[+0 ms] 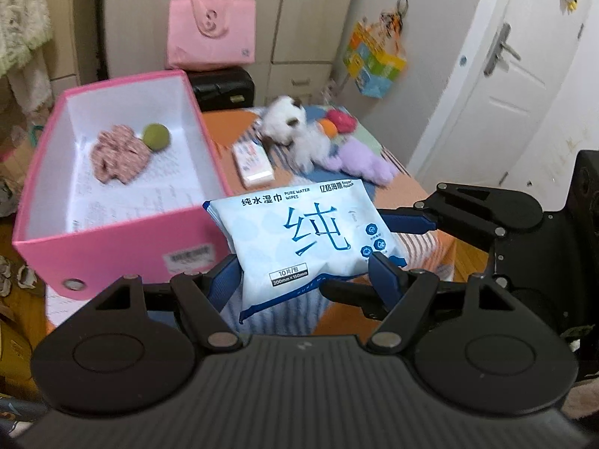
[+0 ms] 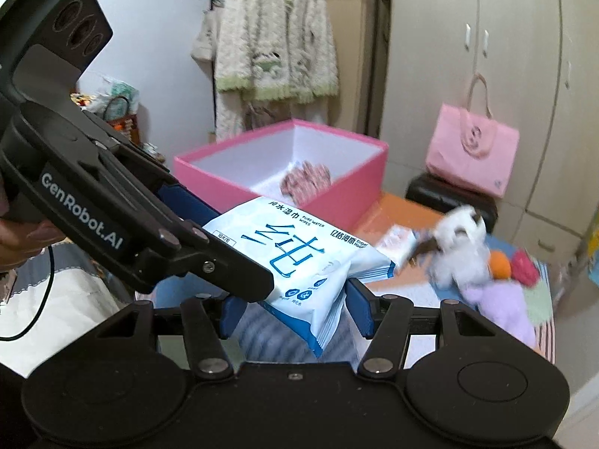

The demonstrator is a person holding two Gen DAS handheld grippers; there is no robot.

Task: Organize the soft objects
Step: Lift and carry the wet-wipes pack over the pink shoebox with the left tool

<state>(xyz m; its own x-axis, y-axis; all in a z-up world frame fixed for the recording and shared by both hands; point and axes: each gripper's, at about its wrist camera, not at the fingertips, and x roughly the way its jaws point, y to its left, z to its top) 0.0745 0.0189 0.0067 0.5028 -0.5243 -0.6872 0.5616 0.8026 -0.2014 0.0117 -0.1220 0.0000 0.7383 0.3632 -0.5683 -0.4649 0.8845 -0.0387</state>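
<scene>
The wet wipes pack (image 1: 307, 239) is up in the air, just in front of the pink box (image 1: 112, 239) & above the worktop (image 1: 397, 194). It lies mostly flat, printed face up. Its long axis runs across the left wrist view, from the left tool's one finger to the other, w/ the far end tipped up a bit.

Both tools hold the pack together. The left tool (image 1: 307, 273) is clamped on its near edge, one blue pad on each side. The right tool (image 2: 295, 310) is clamped on another edge, pads pressed on both sides; in the left view it comes in from the right.

Both tools point down & forward at a slant toward the box. A hand (image 2: 22, 239) grips the left tool's handle.

In the box lie a pink cloth (image 1: 119, 157) & a green ball (image 1: 156, 136). Farther back on the worktop are a plush cat (image 1: 292, 131), a purple soft toy (image 1: 359, 161) & a small tissue pack (image 1: 252, 161).
</scene>
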